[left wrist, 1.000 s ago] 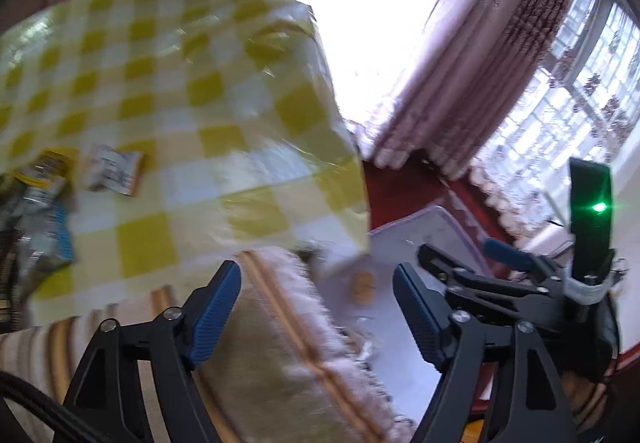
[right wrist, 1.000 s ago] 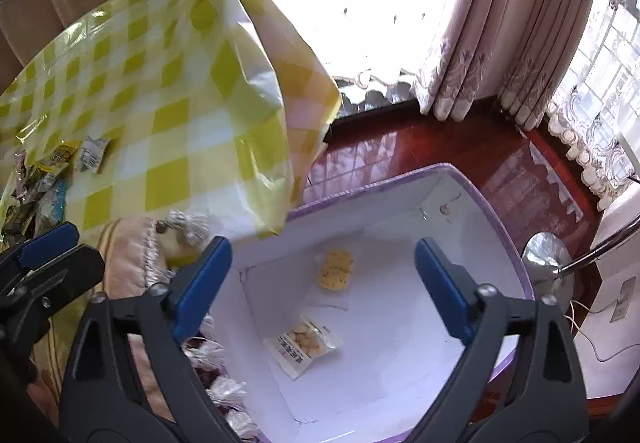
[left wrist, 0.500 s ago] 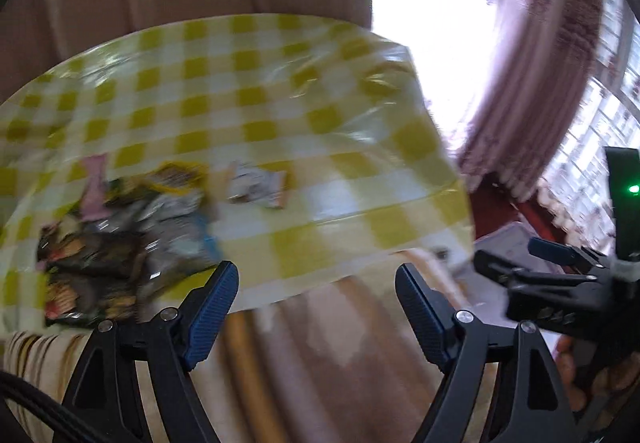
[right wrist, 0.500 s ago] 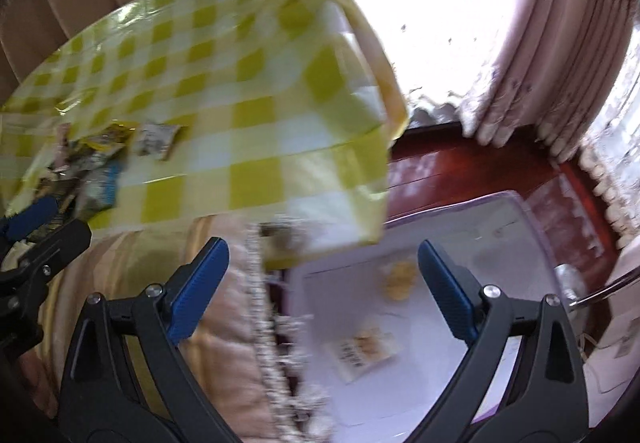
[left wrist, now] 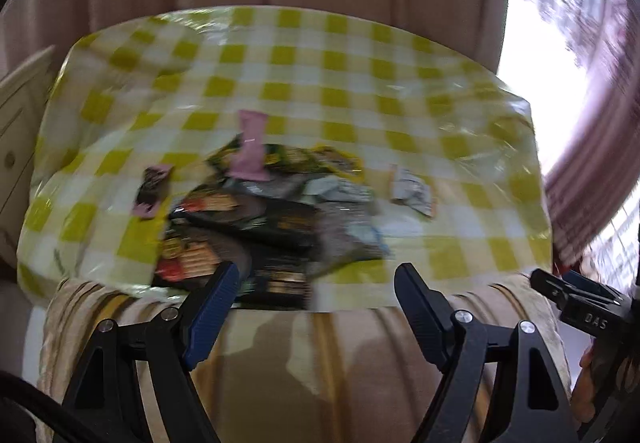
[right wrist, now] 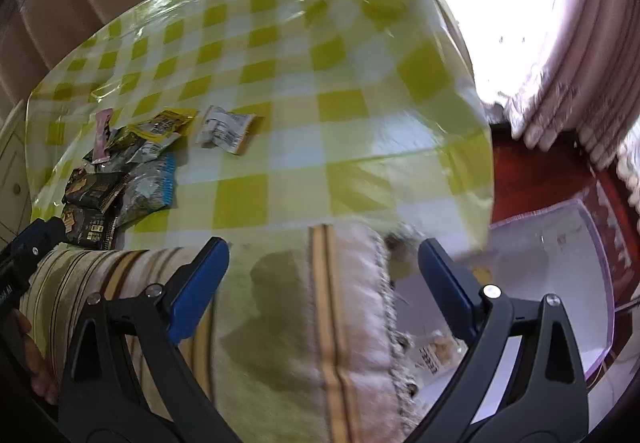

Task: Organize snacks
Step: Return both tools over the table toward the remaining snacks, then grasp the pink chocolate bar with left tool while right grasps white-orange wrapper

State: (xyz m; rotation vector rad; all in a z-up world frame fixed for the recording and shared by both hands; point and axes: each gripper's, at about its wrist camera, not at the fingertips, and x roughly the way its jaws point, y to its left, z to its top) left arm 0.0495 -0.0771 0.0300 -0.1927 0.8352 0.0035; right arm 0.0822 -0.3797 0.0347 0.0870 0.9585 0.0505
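On the yellow-check tablecloth (left wrist: 360,83), a pile of snack packets (left wrist: 260,219) is heaped toward the near-left edge, w/ 1 white packet (left wrist: 412,187) lying apart to its right and a pink wrapper (left wrist: 252,151) resting on top at the far side. No packet is gripped by either tool.

Left gripper (left wrist: 316,307): jaws are held wide apart, nothing between them; it is aimed down at the near edge of the pile, approx. over the striped cloth (left wrist: 320,363) that hangs below the table edge. This pose is judged as an approach for a pick, jaws pre-opened so a flat packet can be straddled.

Right gripper (right wrist: 324,283): jaws also apart and empty. It is positioned between the table and a white bin w/ purple rim (right wrist: 600,283) on the floor at right. At least 1 packet (right wrist: 434,357) is seen inside the bin, partly hidden by the gripper finger; the bin is judged to be the drop-off point, placed low beside the table for short transfers.

Task progress is judged early: most packets are not yet sorted. Frames are blurred, so packet labels cannot be read.
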